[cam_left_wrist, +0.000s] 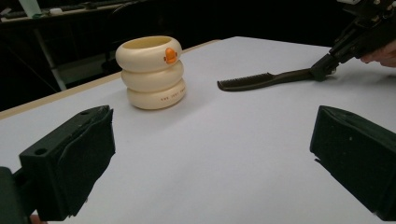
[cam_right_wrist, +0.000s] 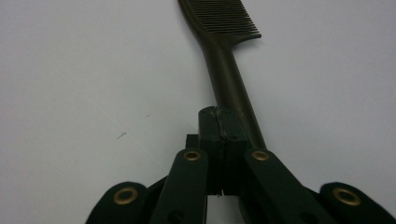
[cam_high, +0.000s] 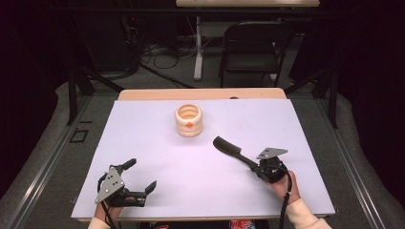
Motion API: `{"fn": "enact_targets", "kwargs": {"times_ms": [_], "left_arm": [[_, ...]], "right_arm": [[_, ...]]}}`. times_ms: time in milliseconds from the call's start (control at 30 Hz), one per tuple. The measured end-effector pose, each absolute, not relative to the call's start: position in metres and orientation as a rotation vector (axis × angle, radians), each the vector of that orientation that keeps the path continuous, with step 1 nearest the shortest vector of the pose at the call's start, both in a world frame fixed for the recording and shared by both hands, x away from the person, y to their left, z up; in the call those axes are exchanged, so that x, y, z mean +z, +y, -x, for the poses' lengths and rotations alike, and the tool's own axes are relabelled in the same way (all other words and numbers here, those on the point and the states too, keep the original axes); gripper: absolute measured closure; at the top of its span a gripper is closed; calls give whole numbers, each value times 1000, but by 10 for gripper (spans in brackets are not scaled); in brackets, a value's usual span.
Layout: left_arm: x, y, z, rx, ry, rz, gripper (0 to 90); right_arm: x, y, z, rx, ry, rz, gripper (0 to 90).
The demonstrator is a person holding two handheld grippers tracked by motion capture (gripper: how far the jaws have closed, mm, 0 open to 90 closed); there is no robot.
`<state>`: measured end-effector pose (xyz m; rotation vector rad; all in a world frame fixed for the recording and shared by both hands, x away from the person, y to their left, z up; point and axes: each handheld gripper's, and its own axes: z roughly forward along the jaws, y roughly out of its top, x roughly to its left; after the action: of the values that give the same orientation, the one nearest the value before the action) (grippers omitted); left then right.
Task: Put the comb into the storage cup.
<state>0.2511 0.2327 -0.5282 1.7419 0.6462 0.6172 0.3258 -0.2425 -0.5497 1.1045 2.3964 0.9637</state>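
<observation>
A dark comb (cam_high: 229, 149) lies on the white table top (cam_high: 157, 143), teeth end toward the middle. My right gripper (cam_high: 256, 167) is shut, its pads meeting each other at the handle's end. In the right gripper view the comb (cam_right_wrist: 224, 60) runs up from beside the right gripper (cam_right_wrist: 219, 123), its handle against the right-hand jaw rather than between the pads. My left gripper (cam_high: 141, 175) rests open near the front left edge, nothing between its jaws. In the left gripper view the left gripper (cam_left_wrist: 212, 154) faces the comb (cam_left_wrist: 261, 80) and the right gripper (cam_left_wrist: 324, 70).
A cream ringed cup (cam_high: 188, 120) with an orange spot stands at the table's middle back, and the cup (cam_left_wrist: 152, 70) is open at the top. Behind the table are a folding chair (cam_high: 253, 45) and a table leg (cam_high: 197, 47) with cables.
</observation>
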Motion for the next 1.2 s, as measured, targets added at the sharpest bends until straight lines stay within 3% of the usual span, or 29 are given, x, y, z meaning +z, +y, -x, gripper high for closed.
{"fn": "enact_targets", "kwargs": {"times_ms": [1200], "left_arm": [[-528, 235, -251, 605, 665, -1739, 1]], "right_arm": [[-549, -254, -336, 921, 2379, -1145, 900]]}}
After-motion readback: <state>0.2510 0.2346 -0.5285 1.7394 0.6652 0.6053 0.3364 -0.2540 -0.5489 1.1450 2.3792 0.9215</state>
